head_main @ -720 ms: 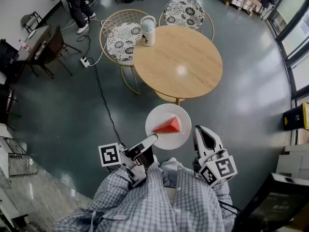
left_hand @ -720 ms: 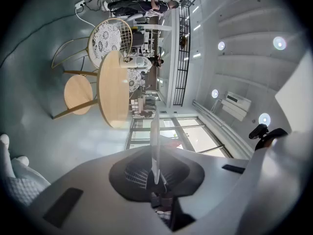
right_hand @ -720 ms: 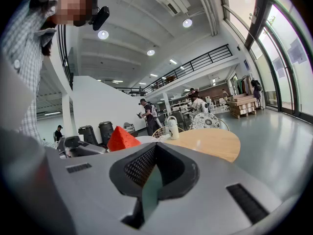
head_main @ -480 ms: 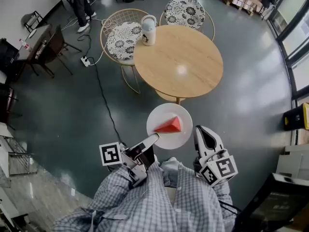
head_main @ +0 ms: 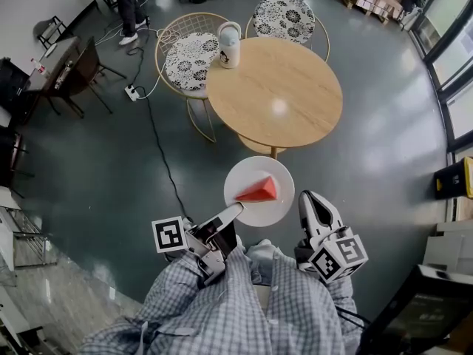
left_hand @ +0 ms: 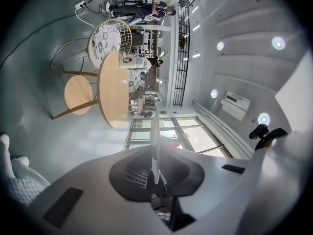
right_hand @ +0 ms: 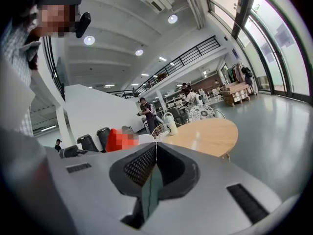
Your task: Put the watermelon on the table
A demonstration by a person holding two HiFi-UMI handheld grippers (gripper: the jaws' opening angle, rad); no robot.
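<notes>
Wooden table [head_main: 295, 102] ahead; left hand-held gripper [head_main: 235, 212] clamps plate [head_main: 275, 211] bearing watermelon [head_main: 257, 191]

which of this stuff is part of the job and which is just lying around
Job: watermelon slice, white plate under it, left gripper shut on the plate's rim, round wooden table.
Lying about: white jug on the table, two patterned chairs, power strip.

The watermelon [head_main: 257, 191] lies on the plate [head_main: 278, 210], which is off the counter [head_main: 295, 102], just before its near edge. A jug [head_main: 228, 44] stands at the counter's far left edge. Behind that edge is the left chair [head_main: 185, 61]; the right chair [head_main: 284, 17] is behind the far edge.
</notes>
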